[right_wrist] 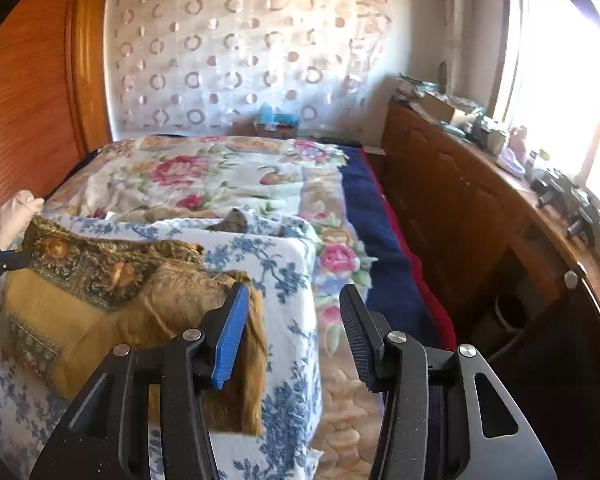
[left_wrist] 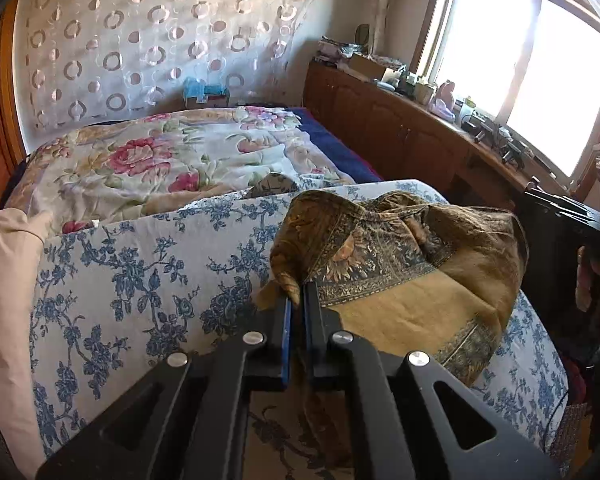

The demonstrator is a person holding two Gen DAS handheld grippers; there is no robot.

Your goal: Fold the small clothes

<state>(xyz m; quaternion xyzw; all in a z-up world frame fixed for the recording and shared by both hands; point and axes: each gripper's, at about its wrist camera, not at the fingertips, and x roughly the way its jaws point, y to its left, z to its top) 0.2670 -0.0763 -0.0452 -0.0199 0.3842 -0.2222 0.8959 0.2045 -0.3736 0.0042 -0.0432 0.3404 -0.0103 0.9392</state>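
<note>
The brown patterned cloth lies in a loose heap on a pad covered with a blue-flowered sheet, on the bed. The left gripper is pressed together and pinching one corner of the cloth, at the cloth's 9 o'clock side. In the right wrist view the same cloth sits at about 9 o'clock from the right gripper. That gripper is spread wide and holds nothing. Its blue pad is just beside the cloth's hanging edge.

The step now looks like pulling the cloth flat so it can be folded. To do this well, the right gripper should find the other corner on the near edge, not a lump in the middle. It should close on one layer only. Then both grippers can lift a little and pull gently apart, so the wrinkles fall out. Pull slowly, because the cloth is soft and may slip. Lay it down flat on the sheet before folding it in half.
</note>
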